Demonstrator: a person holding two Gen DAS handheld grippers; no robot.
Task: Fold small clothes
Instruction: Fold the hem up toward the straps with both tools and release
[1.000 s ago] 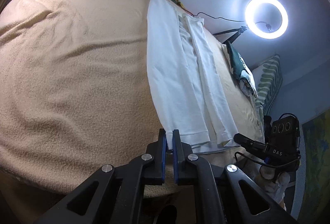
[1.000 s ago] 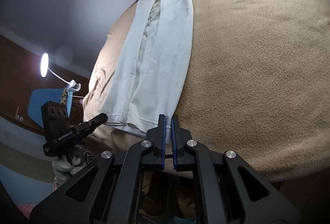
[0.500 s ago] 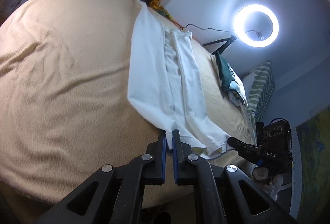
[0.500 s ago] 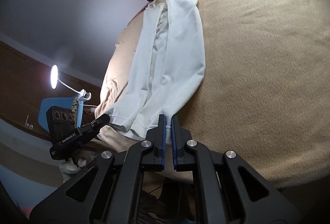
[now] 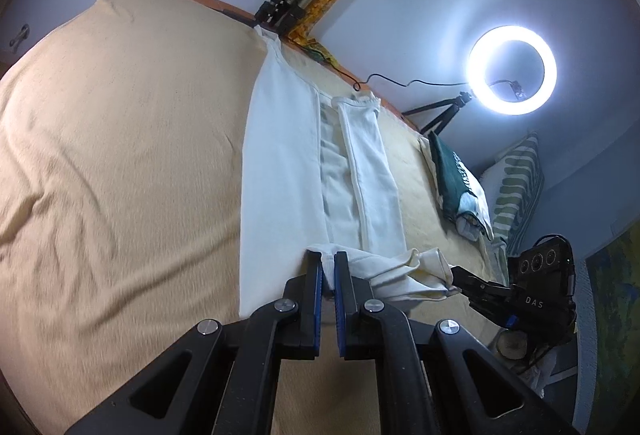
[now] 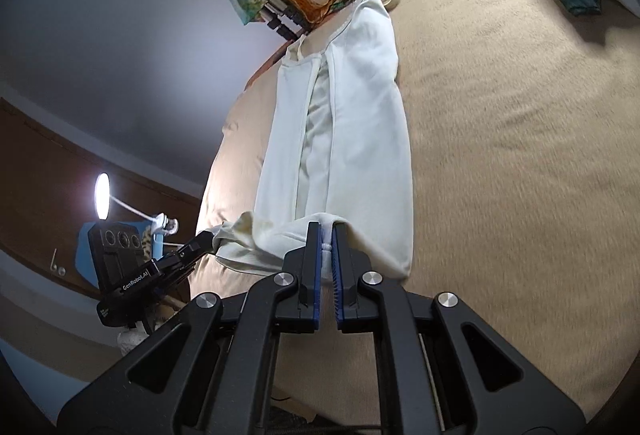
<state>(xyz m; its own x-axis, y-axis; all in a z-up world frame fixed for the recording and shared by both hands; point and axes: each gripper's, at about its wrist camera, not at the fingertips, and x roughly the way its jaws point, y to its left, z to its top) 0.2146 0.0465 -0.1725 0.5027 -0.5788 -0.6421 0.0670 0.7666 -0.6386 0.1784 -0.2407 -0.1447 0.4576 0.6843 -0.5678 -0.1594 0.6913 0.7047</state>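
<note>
Shirt (image 5: 280, 171), white and folded into a long strip, runs up the middle of both views across the tan blanket (image 5: 120, 155), its collar end at the bed's far edge near the top of the frame. The left gripper (image 5: 328, 267) at lower centre has its jaws clamped on the shirt's near hem, which is lifted and curled back over the strip; the right gripper (image 6: 327, 239) is likewise clamped on that hem, a bunch of white cloth showing between its blue pads (image 6: 317, 267). In the left view the other gripper sits at lower right, gripping the hem's other corner. Bare blanket spreads wide to the left of the shirt in the left view and to the right in the right view. A green garment (image 5: 452, 175) lies by the bed's right edge, well apart, below the ring light (image 5: 512, 75) at upper right
</note>
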